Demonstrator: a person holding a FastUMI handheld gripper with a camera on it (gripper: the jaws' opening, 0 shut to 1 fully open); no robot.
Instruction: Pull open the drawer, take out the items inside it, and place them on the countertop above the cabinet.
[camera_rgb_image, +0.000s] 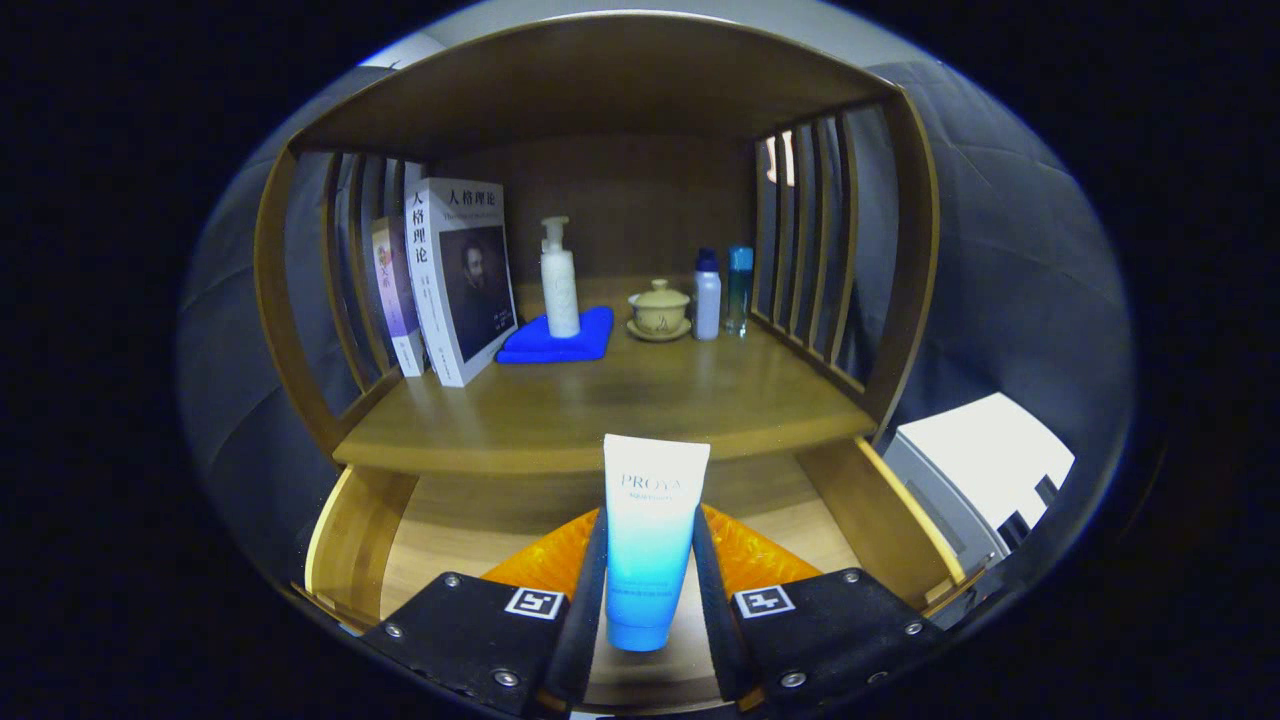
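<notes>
A white-to-blue cosmetic tube (650, 535) stands upright between my two fingers, cap down, and both fingers press its sides, so my gripper (648, 580) is shut on it. The tube hangs over the pulled-out wooden drawer (350, 540), whose light floor shows below and around it. Just beyond the tube's top lies the front edge of the wooden countertop (600, 400) of the cabinet. The tube's lower end sits between the fingers, near their base.
On the countertop stand two books (450, 280) at the left, a white pump bottle (560, 280) on a blue cloth (560, 338), a lidded tea cup (658, 310) and two small bottles (720, 292). Slatted sides and a top board enclose the shelf. The drawer's side walls flank my fingers.
</notes>
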